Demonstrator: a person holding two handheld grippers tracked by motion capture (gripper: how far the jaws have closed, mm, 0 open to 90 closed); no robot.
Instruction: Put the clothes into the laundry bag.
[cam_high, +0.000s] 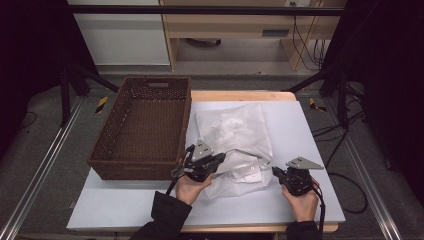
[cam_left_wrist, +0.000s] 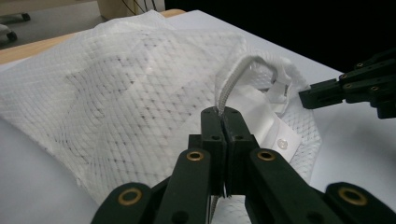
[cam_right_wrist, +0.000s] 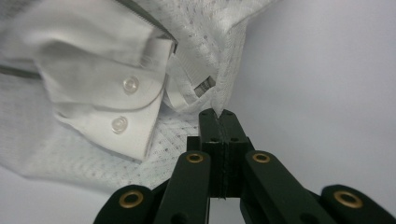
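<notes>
You have a white mesh laundry bag (cam_high: 235, 137) lying on the counter (cam_high: 300, 200), just right of the brown wicker basket (cam_high: 145, 130). A folded white shirt sits inside the bag; its buttoned cuff (cam_right_wrist: 116, 112) shows at the bag's open near edge.

Your left gripper (cam_left_wrist: 225, 116) is pressed together on the bag's white woven strap (cam_left_wrist: 233, 79), pinching it where it loops up from the mesh. Your right gripper (cam_right_wrist: 222, 114) is also closed, its tips nipping the edge of the mesh at the bag's corner.

Expect the bag to be light, limp and floppy: it will probably sag between your two holds, and the shirt may slide toward the opening if that side tips down. The strap looks like the firmest hold; thin mesh can slip from a shallow pinch, so a deeper bite on the hem would likely be safer.

The basket is empty, its woven floor bare.
</notes>
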